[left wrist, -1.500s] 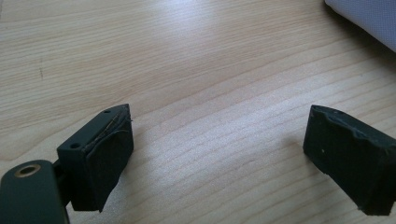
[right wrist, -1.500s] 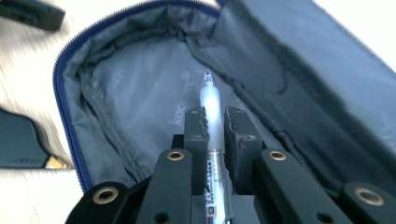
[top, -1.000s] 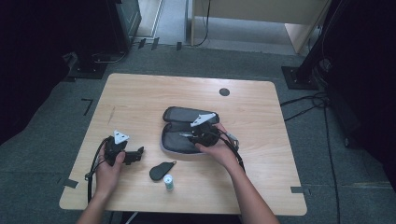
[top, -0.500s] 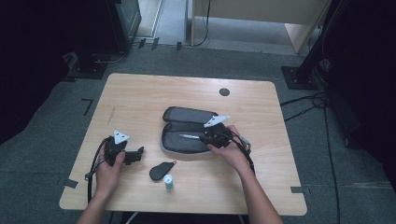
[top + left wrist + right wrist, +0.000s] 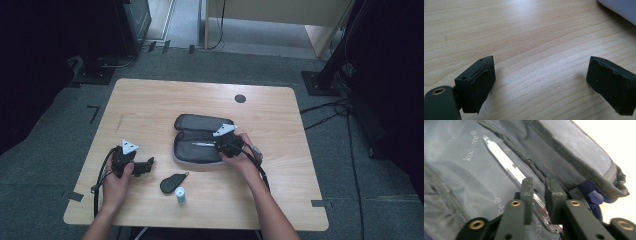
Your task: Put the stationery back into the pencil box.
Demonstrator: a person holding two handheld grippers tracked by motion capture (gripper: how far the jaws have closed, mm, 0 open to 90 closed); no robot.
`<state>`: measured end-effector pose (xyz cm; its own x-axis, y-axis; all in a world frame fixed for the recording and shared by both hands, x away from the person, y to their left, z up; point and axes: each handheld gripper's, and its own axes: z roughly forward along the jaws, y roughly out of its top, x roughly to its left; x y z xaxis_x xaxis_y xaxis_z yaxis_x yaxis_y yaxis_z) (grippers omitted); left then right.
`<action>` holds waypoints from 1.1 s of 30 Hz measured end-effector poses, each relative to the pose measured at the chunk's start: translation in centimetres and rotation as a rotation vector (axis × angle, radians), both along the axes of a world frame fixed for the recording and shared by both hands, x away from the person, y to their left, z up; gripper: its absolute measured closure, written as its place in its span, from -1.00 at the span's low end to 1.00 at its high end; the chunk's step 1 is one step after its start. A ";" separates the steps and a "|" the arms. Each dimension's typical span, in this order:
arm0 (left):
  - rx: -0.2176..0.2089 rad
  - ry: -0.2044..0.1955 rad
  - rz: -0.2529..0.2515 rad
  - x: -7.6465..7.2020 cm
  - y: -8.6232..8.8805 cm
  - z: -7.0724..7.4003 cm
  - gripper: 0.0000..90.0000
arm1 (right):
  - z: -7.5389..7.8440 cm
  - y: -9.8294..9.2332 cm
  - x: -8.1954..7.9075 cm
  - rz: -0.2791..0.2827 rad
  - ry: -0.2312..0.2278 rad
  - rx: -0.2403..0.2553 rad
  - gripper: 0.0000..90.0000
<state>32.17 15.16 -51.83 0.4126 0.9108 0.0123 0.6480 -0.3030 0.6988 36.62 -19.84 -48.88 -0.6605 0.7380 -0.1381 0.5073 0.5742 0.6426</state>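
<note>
Now the right tool (image 5: 218, 145) is sitting inside the open case (image 5: 200, 150), its jaws having just been closing on a clear pen (image 5: 506, 163) that is lying on the grey lining. In the right gripper view the pen is running up from between the two jaws, which are standing narrow with the barrel between the pads and apparently pinched there. In the high view the pen (image 5: 202, 144) is showing as a thin pale line in the near half of the case, pointing left from the tool. A blue zip pull (image 5: 594, 195) is lying at the case edge just right of the jaws.

The left tool (image 5: 145, 165) is resting on the surface (image 5: 150, 105) near its left front corner, held by the left hand (image 5: 116, 182). Its jaws are standing wide with bare wood between them (image 5: 539, 75).

A dark flat pouch (image 5: 173, 183) is lying between the left tool and the case, and a small white bottle with a green cap (image 5: 180, 195) is standing just in front of it. A round black disc (image 5: 240, 98) is sitting near the far edge.
</note>
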 end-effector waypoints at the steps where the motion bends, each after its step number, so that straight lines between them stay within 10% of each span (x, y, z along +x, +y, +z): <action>1: -0.001 0.000 0.000 0.0 0.0 0.0 -0.80 | 0.0 0.0 0.0 -0.002 -0.007 -0.002 0.64; 12: -0.001 -0.001 -0.001 0.0 0.0 0.0 -0.80 | 2.3 -0.5 -3.3 0.011 -0.058 0.213 0.25; 25: -0.001 -0.001 -0.001 0.0 0.0 0.0 -0.80 | 3.1 0.3 -8.4 0.120 -0.003 0.451 -0.08; 33: -0.001 -0.001 -0.001 0.0 0.0 0.0 -0.80 | 3.5 1.7 -10.8 0.224 -0.008 0.477 0.01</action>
<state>32.16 15.14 -51.84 0.4136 0.9104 0.0120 0.6469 -0.3031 0.6998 25.84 -18.19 -45.38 -0.8095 0.5611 0.1730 0.3998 0.3108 0.8623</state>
